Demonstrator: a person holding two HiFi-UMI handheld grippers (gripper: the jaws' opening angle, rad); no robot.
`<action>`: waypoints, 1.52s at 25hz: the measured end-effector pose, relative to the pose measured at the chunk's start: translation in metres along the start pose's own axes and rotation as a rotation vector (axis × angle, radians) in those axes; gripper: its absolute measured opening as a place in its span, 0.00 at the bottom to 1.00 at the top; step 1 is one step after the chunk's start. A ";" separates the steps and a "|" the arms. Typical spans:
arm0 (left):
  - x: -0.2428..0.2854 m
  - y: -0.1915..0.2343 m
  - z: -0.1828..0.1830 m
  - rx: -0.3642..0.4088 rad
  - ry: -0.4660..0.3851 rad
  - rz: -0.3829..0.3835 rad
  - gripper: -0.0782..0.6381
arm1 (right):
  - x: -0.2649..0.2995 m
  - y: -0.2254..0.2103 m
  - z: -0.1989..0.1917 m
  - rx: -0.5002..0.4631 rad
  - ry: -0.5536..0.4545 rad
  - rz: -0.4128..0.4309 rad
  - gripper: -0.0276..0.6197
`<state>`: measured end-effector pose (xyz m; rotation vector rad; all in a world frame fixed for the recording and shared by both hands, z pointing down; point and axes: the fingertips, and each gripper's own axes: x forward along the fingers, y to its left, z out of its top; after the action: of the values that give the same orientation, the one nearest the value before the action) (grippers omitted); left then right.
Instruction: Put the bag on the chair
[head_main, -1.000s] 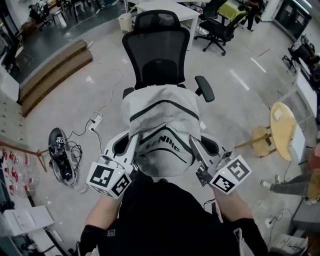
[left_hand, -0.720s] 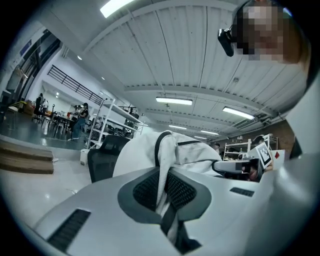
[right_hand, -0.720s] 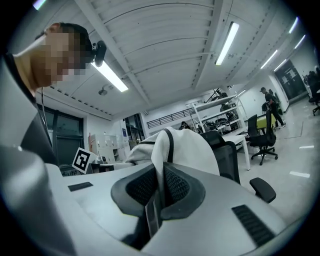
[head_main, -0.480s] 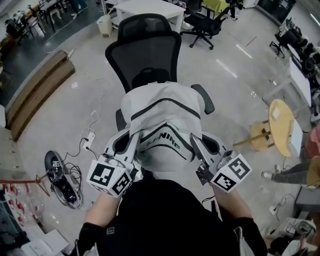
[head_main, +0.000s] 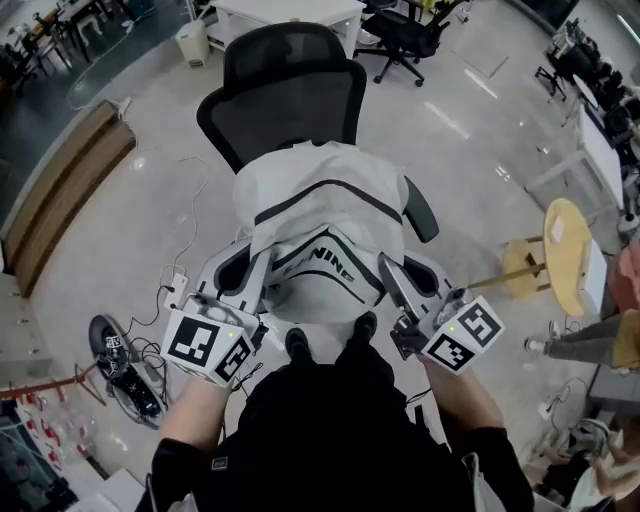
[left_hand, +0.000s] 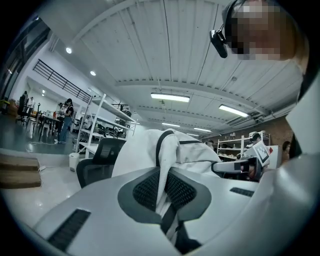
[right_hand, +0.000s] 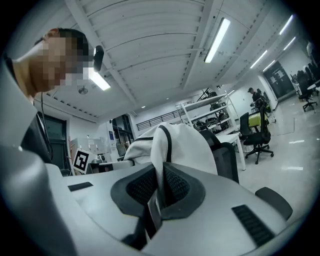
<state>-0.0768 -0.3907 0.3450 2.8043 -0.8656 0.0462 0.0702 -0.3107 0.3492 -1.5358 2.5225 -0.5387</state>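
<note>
You hold two grippers, the left gripper (head_main: 258, 272) and the right gripper (head_main: 386, 272), and one white bag (head_main: 325, 225). You can clearly count two black office chairs: the near chair (head_main: 285, 95) at twelve o'clock and the far chair (head_main: 405, 30) at one o'clock. One round wooden table (head_main: 565, 250) sits at three o'clock.

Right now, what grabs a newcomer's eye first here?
The white sports bag, held mid-frame: the left hand-held gripper and the right hand-held gripper are each shut on one side of it. Right behind it stands a black mesh office chair.
</note>
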 end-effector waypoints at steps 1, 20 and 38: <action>0.007 0.005 -0.001 -0.005 0.004 0.012 0.15 | 0.005 -0.007 0.001 0.003 0.006 0.009 0.10; 0.133 -0.012 -0.052 -0.176 0.000 0.328 0.15 | 0.029 -0.168 0.022 -0.003 0.213 0.301 0.10; 0.196 0.040 -0.143 -0.205 0.143 0.289 0.15 | 0.075 -0.253 -0.064 0.075 0.343 0.201 0.10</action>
<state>0.0673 -0.5018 0.5104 2.4367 -1.1604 0.1876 0.2260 -0.4670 0.5073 -1.2341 2.8240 -0.9218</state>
